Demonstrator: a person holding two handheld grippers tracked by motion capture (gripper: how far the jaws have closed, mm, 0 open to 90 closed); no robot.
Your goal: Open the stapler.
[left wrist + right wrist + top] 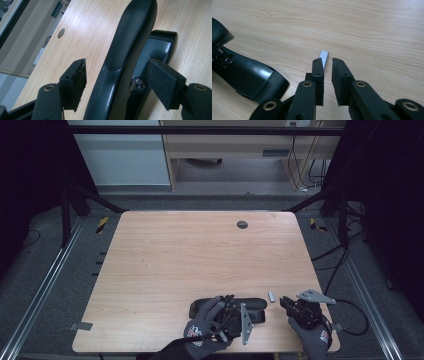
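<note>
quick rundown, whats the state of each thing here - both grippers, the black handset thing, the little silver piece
left gripper: jaws open, one each side of the black handset, pads not pressing
right gripper: jaws narrow but open, small silver piece between them, whether they touch it is unclear
black handset: long part lying over its base
base: flat on the table
small silver piece: lying flat on the table

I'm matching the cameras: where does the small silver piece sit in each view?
High view: small silver piece lies low right on the table, just right of the black handset.
Left gripper view: not there.
Right gripper view: centre, past the jaw tips.
Shared landmark: the black handset.
</note>
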